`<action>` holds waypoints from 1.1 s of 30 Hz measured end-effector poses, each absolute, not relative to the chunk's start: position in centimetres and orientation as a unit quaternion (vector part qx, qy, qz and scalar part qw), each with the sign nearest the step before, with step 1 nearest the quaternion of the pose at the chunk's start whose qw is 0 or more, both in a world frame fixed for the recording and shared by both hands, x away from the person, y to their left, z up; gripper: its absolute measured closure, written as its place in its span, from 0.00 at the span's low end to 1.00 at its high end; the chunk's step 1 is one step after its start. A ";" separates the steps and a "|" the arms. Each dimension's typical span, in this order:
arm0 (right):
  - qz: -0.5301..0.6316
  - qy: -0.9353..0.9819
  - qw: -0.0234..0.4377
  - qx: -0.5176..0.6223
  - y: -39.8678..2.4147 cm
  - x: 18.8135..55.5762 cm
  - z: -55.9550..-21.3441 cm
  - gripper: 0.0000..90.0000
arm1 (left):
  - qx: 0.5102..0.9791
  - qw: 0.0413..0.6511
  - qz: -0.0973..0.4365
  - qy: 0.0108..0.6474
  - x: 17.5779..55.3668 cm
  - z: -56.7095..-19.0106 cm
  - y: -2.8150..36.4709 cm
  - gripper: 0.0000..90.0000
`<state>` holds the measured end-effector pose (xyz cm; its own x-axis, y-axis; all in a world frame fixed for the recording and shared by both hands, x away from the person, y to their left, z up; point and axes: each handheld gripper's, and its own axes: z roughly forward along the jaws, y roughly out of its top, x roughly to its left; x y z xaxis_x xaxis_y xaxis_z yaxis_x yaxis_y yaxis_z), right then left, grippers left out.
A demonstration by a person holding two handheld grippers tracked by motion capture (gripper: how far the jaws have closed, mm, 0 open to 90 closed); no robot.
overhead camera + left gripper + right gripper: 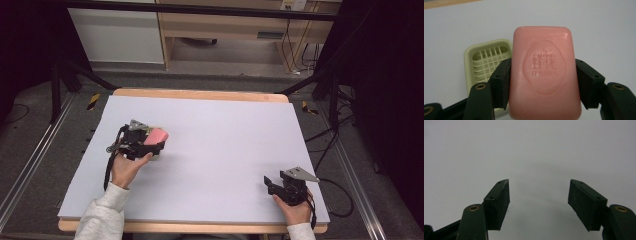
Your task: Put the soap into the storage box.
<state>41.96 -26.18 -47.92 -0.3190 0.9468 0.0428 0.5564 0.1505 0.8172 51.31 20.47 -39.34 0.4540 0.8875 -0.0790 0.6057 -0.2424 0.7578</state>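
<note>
Jaws of the left gripper [543, 82] are clamped on a pink rectangular bar of soap [545, 72] with rounded corners, each black pad pressing one long side of it. The bar's broad face is turned to the camera of the left gripper view; stamped into an oval medallion on it are two Chinese characters and, below them, the word "FLAUHRA" (the middle letters are shallow and hard to make out). Beyond the left-hand jaw in that view, just beside the soap and lower than it, lies a pale green plastic soap dish [487, 62] with a slatted grid floor, partly hidden behind the jaw. It rests on the light grey table surface [604, 30]. In the high view the left gripper [156, 141] holds the bar of soap [156, 135] over the left part of the table, the person's hand [127, 167] behind it.

The right gripper [539, 200] has its jaws standing apart with nothing between them, above bare grey tabletop. It sits well apart from the left one, near the table's near right corner [272, 184].
</note>
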 end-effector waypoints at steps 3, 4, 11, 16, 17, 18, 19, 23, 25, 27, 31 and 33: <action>0.385 0.715 0.254 0.525 -26.1 42.0 -47.9 0.38 | 0.762 0.375 0.190 0.492 51.7 -39.3 20.8 0.41; 0.385 0.715 0.254 0.525 -26.1 42.0 -47.9 0.38 | 0.763 0.374 0.189 0.492 51.8 -39.2 20.9 0.41; 0.385 0.716 0.250 0.526 -26.0 42.0 -47.9 0.38 | 0.757 0.369 0.197 0.502 52.7 -39.5 21.7 0.41; 0.384 0.717 0.255 0.523 -26.0 42.1 -48.0 0.38 | 0.753 0.364 0.198 0.511 53.4 -40.0 22.1 0.41; 0.384 0.717 0.255 0.523 -26.0 42.1 -48.0 0.38 | 0.753 0.362 0.199 0.512 53.5 -40.0 22.1 0.41; 0.384 0.717 0.255 0.523 -26.0 42.1 -48.0 0.38 | 0.751 0.362 0.200 0.515 53.7 -40.1 22.2 0.41; 0.384 0.717 0.255 0.523 -26.0 42.1 -48.0 0.38 | 0.750 0.361 0.200 0.517 53.9 -40.3 22.3 0.41; 0.384 0.717 0.255 0.523 -26.0 42.1 -48.0 0.38 | 0.751 0.357 0.197 0.519 54.2 -40.6 22.7 0.41; 0.384 0.717 0.255 0.523 -26.0 42.1 -48.0 0.38 | 0.749 0.358 0.197 0.521 54.3 -40.7 22.8 0.41; 0.384 0.717 0.255 0.523 -26.0 42.1 -48.0 0.38 | 0.750 0.354 0.198 0.522 54.4 -41.0 23.0 0.41; 0.385 0.718 0.254 0.522 -26.0 42.1 -48.0 0.38 | 0.751 0.350 0.199 0.524 54.6 -41.4 23.1 0.41; 0.385 0.717 0.254 0.522 -26.0 42.1 -48.0 0.38 | 0.751 0.347 0.198 0.525 54.7 -41.6 23.2 0.41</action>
<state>42.07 -26.01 -47.98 -0.3251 0.9449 0.0380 0.5538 0.1577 0.8176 54.72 23.18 -41.60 0.3690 0.9270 -0.0667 0.6515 -0.2067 0.7300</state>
